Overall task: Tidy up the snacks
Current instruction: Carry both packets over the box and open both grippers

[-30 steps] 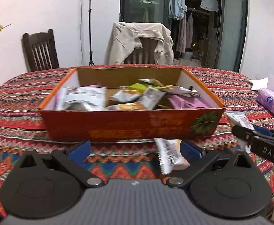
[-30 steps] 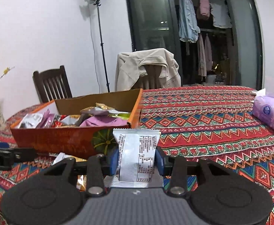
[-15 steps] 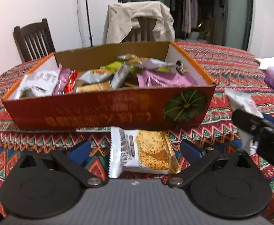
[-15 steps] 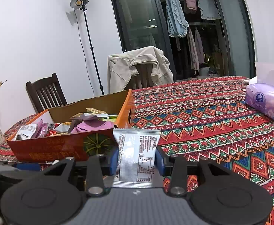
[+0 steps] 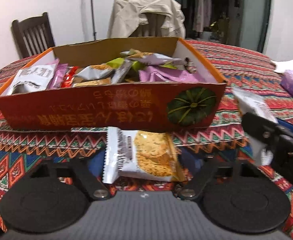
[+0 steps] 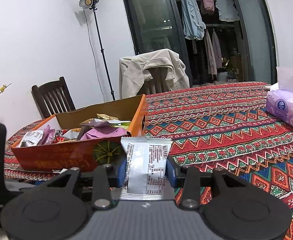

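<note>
The left claw (image 5: pixel 144 160) is closing around a cracker packet (image 5: pixel 146 156) on the counter (image 5: pixel 36 152); the snack box (image 5: pixel 110 108) blocks twelve o'clock. The right claw (image 6: pixel 146 170) pinches a silver sachet (image 6: pixel 145 166); a tissue pack (image 6: pixel 286 110) sits at two o'clock.

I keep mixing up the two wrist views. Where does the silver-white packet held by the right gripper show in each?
Left wrist: silver-white packet at the right edge, above the right gripper's black body, right of the orange snack box.
Right wrist: the packet is bottom centre, pinched between the blue pads.
Shared landmark: the green pumpkin print on the box's front.
</note>
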Motion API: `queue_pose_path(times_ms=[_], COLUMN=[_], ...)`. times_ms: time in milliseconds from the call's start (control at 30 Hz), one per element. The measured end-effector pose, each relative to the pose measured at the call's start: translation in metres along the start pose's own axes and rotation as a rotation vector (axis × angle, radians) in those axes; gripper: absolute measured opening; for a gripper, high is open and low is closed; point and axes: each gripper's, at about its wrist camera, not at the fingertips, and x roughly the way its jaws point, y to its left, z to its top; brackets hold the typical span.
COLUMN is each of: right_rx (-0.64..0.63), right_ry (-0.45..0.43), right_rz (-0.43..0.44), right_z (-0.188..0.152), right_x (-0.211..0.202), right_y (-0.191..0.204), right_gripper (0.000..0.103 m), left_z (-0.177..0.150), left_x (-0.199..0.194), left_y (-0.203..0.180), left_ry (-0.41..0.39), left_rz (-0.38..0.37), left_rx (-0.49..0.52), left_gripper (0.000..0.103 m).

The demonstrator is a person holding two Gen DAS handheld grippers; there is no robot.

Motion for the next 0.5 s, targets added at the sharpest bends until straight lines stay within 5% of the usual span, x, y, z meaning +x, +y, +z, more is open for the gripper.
queue_pose_path(times_ms=[100,133,267,500], right_rx=[0.0,0.001,-0.003,-0.001], right_ry=[0.002,0.004,0.009,0.007], right_rz=[-0.002,-0.002,0.003,0.009], right_z=[0.0,0.0,-0.001,-0.001], right_x=[0.001,0.001,0.002,0.002], right_y=[0.0,0.0,0.0,0.0], right_gripper=[0.04,0.04,0.04,0.04], left_z=[-0.001,-0.001,-0.001,-0.002], left_x=[-0.001,-0.002,-0.006,-0.018], left_y=[0.0,0.0,0.001,0.004], left_ry=[-0.008,-0.016,-0.03,-0.064], left_rz=[-0.006,-0.009,-0.031,-0.052], left_rx=[0.001,0.0,0.012,0.029], left_gripper=[0.069,0.057,0.041,0.037])
